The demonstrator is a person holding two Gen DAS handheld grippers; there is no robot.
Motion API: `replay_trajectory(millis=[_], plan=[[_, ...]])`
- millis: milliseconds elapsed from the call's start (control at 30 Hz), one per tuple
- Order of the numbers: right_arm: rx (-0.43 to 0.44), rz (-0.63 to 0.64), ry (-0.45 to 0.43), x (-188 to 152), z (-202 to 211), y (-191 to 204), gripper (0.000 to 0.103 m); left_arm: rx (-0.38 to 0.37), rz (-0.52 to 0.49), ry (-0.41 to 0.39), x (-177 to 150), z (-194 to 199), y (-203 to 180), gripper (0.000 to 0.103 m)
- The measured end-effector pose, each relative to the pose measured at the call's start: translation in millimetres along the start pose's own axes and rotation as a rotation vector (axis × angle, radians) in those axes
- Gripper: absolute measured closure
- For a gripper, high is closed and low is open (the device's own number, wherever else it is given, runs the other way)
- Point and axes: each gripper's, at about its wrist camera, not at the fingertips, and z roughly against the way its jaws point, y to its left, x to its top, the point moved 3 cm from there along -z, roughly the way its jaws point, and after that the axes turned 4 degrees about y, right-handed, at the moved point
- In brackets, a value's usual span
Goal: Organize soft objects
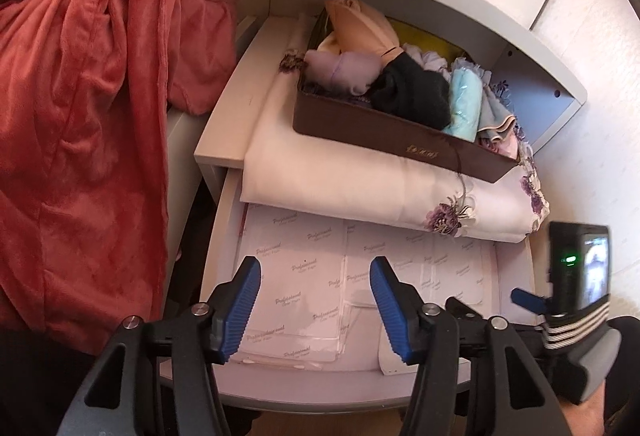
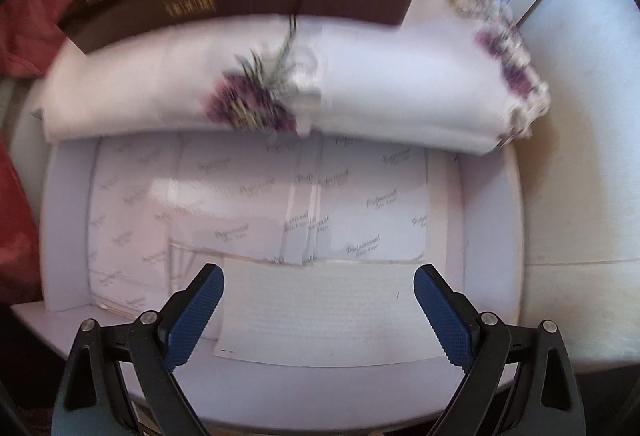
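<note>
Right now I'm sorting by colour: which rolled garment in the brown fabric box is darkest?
The black rolled garment, lying between the lilac bundle and the pale turquoise roll.

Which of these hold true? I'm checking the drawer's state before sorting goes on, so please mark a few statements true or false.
1. The brown box sits on the folded white cloth. True.
2. The left gripper is shut on a sock. False: it is open and holds nothing.
3. The right gripper is open. True.
4. The brown box is empty. False: rolled soft items fill it, among them a black roll.
5. Printed paper sheets line the drawer bottom. True.
</note>
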Motion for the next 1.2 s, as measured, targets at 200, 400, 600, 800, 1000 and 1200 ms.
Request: replay_trajectory(millis=[200,400,600,800,1000,1200], plan=[[-0.007,-0.014,-0.177,4.8,58.8,2.7,0.004,0.010,-0.021,-0.056,-1.2,17.3,-2.5,0.045],[-0.022,-0.028,-0.329,4.0,111.8,2.4,0.002,0.004,0.005,-0.167,-0.2,55.4,1.9,0.045],[-0.032,-0.035,-0.490,-2.5,170.4,7.9,0.000,0.002,-0.006,-0.253,-1.6,97.0,-1.5,0.045],[-0.042,-0.036,-0.637,-13.4,233.9,16.0,0.000,0.007,-0.005,-0.341,-1.8,142.8,-3.5,0.045],[-0.045,-0.079,-0.740,-34.3,280.1,12.1,0.000,-0.017,-0.017,-0.414,-5.1,177.9,-4.9,0.043],[-0.049,-0.101,-0.795,-54.1,306.8,5.2,0.000,-0.038,-0.020,-0.435,-10.0,194.1,-8.2,0.034]])
